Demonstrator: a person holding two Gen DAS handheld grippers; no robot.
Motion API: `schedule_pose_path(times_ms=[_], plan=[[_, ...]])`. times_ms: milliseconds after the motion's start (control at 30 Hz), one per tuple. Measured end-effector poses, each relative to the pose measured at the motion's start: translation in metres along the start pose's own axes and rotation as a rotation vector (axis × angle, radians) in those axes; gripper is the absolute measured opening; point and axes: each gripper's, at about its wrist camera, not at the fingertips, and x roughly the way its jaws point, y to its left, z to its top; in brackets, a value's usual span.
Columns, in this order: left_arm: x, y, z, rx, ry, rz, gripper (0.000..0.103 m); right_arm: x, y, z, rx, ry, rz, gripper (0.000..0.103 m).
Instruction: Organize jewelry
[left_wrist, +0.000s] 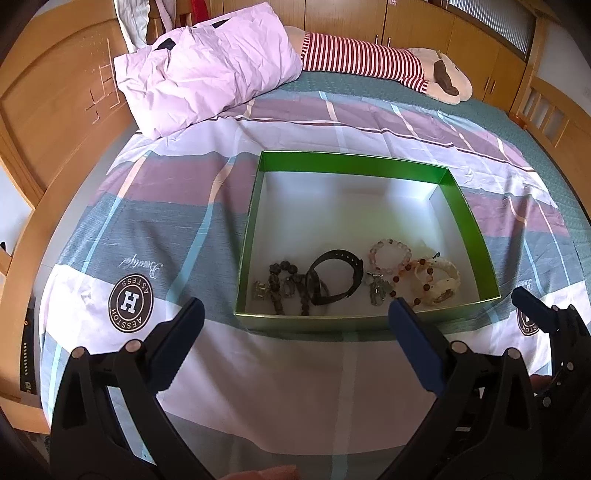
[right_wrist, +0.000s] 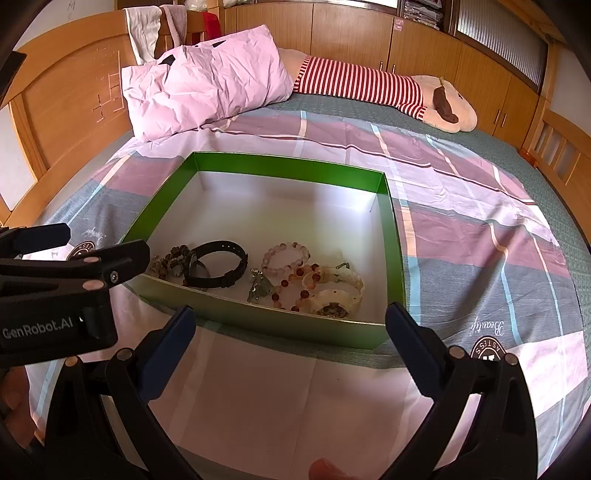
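Two hand-held grippers hover low over a bed, both with jaws spread wide and empty. Just ahead of the left gripper (left_wrist: 295, 314) and the right gripper (right_wrist: 290, 321) sits a shallow green box (left_wrist: 458, 206). All the jewelry lies along the box's near wall: dark beads (left_wrist: 284, 282), a black watch (left_wrist: 338, 275), a pink bracelet (left_wrist: 390, 254) and a cream watch (right_wrist: 338, 295). The row runs crosswise to both grippers. Beyond the box are a plaid sheet (left_wrist: 166, 206), lilac pillow (left_wrist: 207, 70), striped plush toy (left_wrist: 369, 57) and wooden cupboards (right_wrist: 351, 29).

Left gripper (left_wrist: 295, 314), right gripper (right_wrist: 290, 319): spread, empty.
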Motion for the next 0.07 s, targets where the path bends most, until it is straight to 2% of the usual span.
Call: schedule_pose_path(times_ms=[67], plan=[[-0.0001,-0.0016,-0.0004,0.002,-0.001,0.004,0.101,0.0001,0.0003,-0.0001,0.000,0.001,0.000,0.102]])
